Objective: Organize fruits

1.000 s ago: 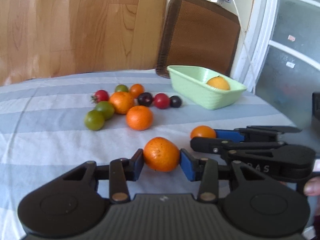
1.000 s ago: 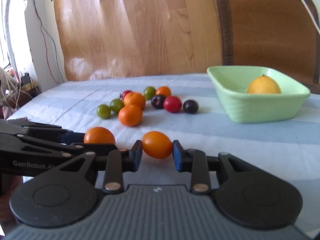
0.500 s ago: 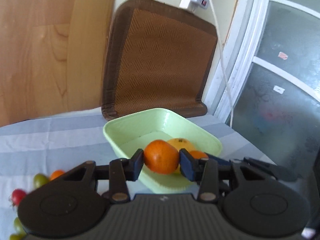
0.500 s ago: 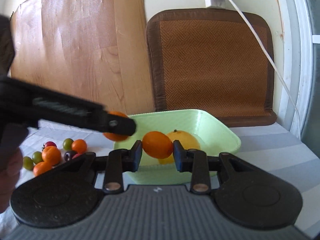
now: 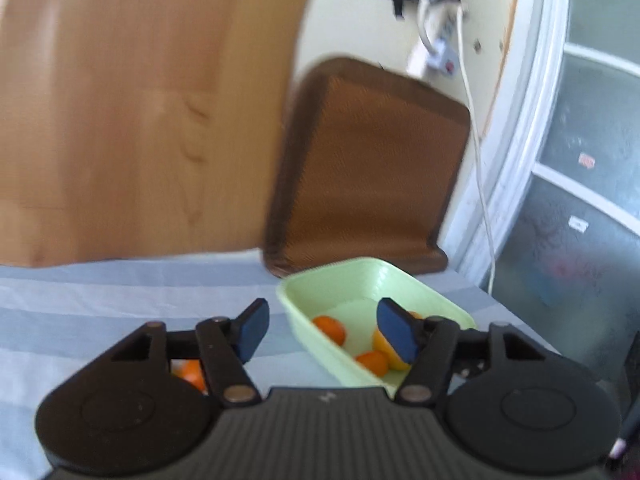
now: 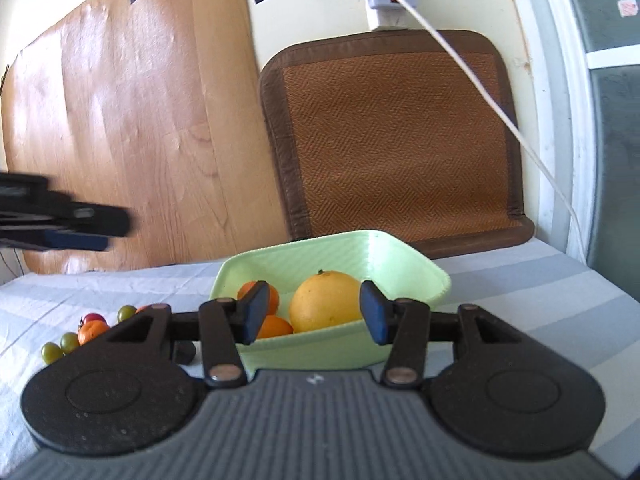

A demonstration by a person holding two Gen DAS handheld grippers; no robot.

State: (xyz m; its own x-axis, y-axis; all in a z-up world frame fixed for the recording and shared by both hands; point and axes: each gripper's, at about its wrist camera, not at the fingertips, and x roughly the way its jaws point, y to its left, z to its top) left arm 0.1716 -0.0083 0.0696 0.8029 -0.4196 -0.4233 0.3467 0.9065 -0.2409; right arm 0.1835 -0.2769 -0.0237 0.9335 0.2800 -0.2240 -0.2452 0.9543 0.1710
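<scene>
A pale green basket (image 6: 404, 256) stands on the striped cloth and holds a large yellow-orange citrus (image 6: 326, 302) and two small oranges (image 6: 272, 326). My right gripper (image 6: 314, 318) hovers just in front of the basket, jaws opening, nothing between the pads. In the left wrist view the same basket (image 5: 404, 280) shows two small oranges (image 5: 330, 328) and part of the yellow fruit. My left gripper (image 5: 326, 330) is above its near left corner, jaws opening and empty. The left gripper's fingers (image 6: 80, 226) also show blurred at the left of the right wrist view.
Loose fruit lies left of the basket: green tomatoes (image 6: 60, 346), a small orange (image 6: 92, 330), a red one (image 6: 92, 317) and a dark one (image 6: 186, 352). A brown woven mat (image 6: 400, 140) leans on the wall behind, with a white cable (image 6: 480, 84) across it. A wooden board (image 6: 132, 128) stands to the left.
Both grippers carried a small orange from the table to the basket and opened. The two oranges now lie inside the basket beside the yellow citrus.
</scene>
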